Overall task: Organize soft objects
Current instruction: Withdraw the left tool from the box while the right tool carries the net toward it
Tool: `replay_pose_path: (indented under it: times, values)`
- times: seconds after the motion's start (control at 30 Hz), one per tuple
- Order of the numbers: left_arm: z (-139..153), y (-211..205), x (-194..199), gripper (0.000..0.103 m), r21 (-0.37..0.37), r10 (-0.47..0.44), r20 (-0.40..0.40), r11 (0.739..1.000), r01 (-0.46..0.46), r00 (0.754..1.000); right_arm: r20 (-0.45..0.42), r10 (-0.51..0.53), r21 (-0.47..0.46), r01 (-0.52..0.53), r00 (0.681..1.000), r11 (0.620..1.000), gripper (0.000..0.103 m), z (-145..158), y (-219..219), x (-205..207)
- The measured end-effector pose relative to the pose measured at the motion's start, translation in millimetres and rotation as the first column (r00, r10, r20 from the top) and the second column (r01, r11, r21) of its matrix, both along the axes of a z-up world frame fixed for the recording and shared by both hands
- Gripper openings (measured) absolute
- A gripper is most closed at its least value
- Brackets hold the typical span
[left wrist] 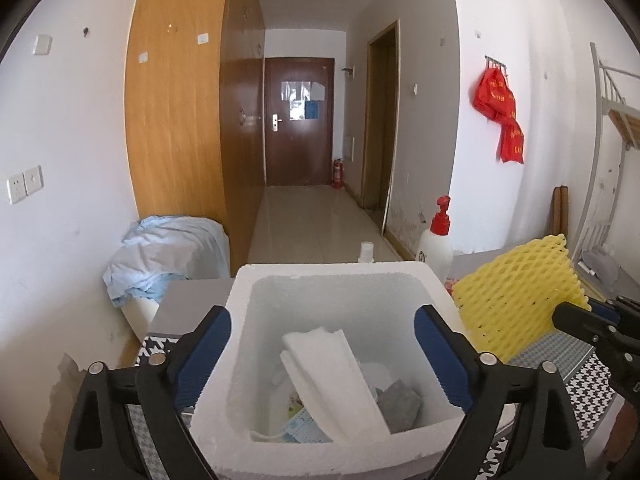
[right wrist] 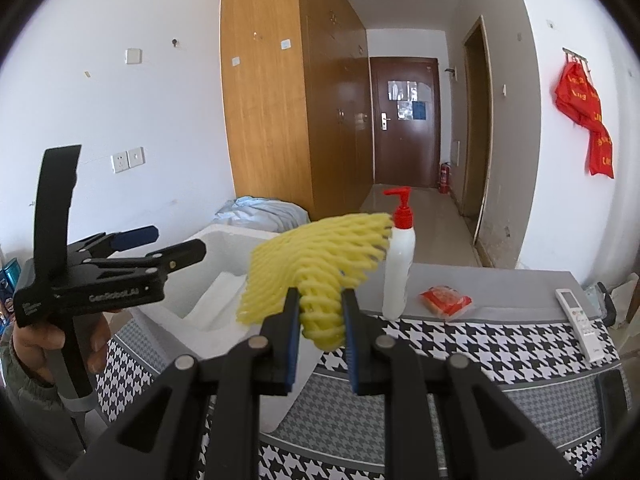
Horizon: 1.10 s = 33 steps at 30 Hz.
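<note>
Right wrist view: right gripper (right wrist: 320, 320) clamps yellow foam net (right wrist: 320, 256); left gripper (left wrist: 322, 354) spread wide, empty, over styrofoam box (left wrist: 320, 276).

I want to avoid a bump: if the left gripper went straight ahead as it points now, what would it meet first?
Probably the white foam sheet lying inside the foam box: the open left gripper points down into the box, though depth is hard to judge.

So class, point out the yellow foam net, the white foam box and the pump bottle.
yellow foam net (right wrist: 320, 264): right wrist view, middle of the mesh.
white foam box (left wrist: 328, 270): left wrist view, far rim.
pump bottle (right wrist: 398, 272): right wrist view, white body.
</note>
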<state>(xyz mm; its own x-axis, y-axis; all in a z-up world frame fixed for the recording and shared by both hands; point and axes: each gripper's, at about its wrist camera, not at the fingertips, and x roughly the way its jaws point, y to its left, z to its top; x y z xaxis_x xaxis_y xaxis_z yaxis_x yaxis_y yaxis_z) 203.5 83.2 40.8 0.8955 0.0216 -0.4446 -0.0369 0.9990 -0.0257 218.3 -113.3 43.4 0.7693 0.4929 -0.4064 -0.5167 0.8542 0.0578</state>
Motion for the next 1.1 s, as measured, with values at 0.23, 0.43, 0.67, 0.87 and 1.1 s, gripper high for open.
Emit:
replay_pose_path:
  times: [0.23,0.43,0.67,0.87,1.1]
  values:
    - [5.5,8.7,-13.0,0.1,0.006,0.018,0.038,1.0,-0.018,0.999,0.003,0.004,-0.001,-0.004,1.0,1.0,0.023,0.5,5.8,1.1]
    - [11.6,17.1,-26.7,0.102,0.006,0.041,0.073,0.999,-0.041,0.996,0.002,0.014,-0.005,-0.014,1.0,1.0,0.023,0.1,8.9,3.0]
    - [14.3,24.4,-39.8,0.102,0.012,0.069,0.093,0.997,-0.07,0.993,0.005,0.039,-0.003,-0.039,0.999,0.999,0.023,2.8,16.0,4.5]
    - [14.2,32.8,-49.3,0.102,0.007,0.098,0.104,0.995,-0.099,0.99,0.007,0.053,-0.015,-0.053,0.999,0.998,0.023,3.0,24.9,4.1]
    - [14.3,39.4,-60.5,0.102,0.004,0.112,0.117,0.994,-0.114,0.987,0.004,0.064,-0.011,-0.064,0.998,0.998,0.023,5.0,34.5,4.4]
